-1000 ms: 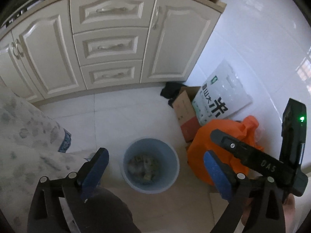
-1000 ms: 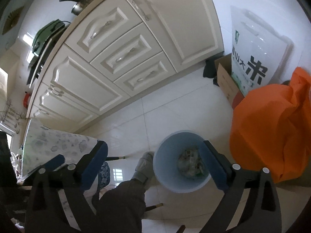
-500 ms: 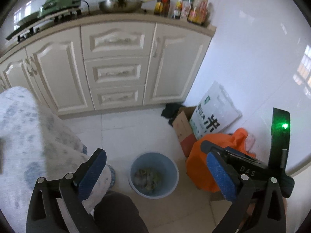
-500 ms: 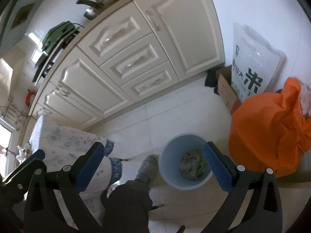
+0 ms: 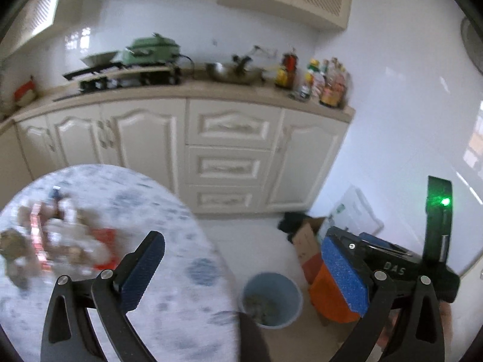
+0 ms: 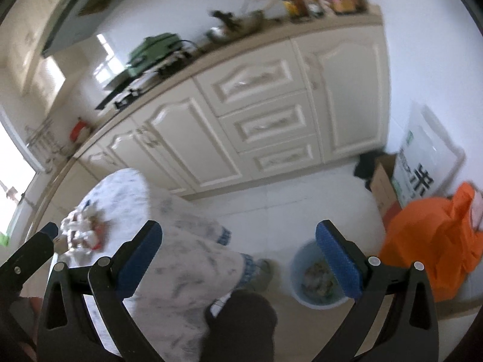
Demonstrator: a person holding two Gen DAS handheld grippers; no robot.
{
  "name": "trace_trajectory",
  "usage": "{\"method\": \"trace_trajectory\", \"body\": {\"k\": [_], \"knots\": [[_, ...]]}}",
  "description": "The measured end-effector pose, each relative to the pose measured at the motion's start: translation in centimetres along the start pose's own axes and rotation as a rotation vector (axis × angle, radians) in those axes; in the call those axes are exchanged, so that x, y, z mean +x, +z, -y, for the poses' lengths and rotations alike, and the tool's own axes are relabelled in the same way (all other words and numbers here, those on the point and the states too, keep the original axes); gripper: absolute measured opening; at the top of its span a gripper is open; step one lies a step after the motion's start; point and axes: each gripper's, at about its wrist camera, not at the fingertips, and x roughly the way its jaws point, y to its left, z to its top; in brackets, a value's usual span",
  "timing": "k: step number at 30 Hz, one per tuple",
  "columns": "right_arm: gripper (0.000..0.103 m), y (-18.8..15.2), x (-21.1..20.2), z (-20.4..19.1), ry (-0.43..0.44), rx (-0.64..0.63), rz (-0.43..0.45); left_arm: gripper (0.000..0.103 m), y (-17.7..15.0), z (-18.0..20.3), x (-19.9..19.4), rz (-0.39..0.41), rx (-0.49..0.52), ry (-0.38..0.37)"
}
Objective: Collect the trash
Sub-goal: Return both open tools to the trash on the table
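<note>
Trash lies heaped on the cloth-covered surface at nine o'clock; the bin stands on the floor at five. Both claws, left and right, gape wide and empty. Best to lower one squarely over a single piece, then close.

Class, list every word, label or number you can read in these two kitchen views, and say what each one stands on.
"DAS": raised letters on the black body of the right gripper, seen in the left wrist view.
"米": large dark character on the white sack against the wall; the smaller characters beside it are too blurred to read.
Bottles on the counter: labels too blurred to read.
Cardboard box: no readable print.
</note>
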Motion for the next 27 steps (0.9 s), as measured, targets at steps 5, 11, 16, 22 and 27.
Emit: {"method": "trace_trajectory", "body": {"k": [5,11,16,22,27], "knots": [[0.103,-0.2,-0.5,-5.8,0.051,-0.073,0.029,0.102,-1.5,-3.0,-5.7,0.070,-0.035,0.066],[0.103,-0.6,-1.7,-12.6,0.086,-0.162,0.089,0.102,-3.8,-5.5,-12.4,0.168,-0.069,0.173],[0.103,-1.1,-2.6,-18.2,0.116,-0.258,0.130,0.102,-6.1,-7.5,-16.7,0.224,-0.102,0.247],[0.103,-2.5,-2.4,-24.6,0.158,-0.395,0.151,0.102,-9.1,-9.7,-20.1,0.256,-0.147,0.346],[0.103,-4.2,-1.0,-28.5,0.193,-0.497,0.139,0.102,-11.3,-11.6,-21.4,0.262,-0.196,0.412]]}}
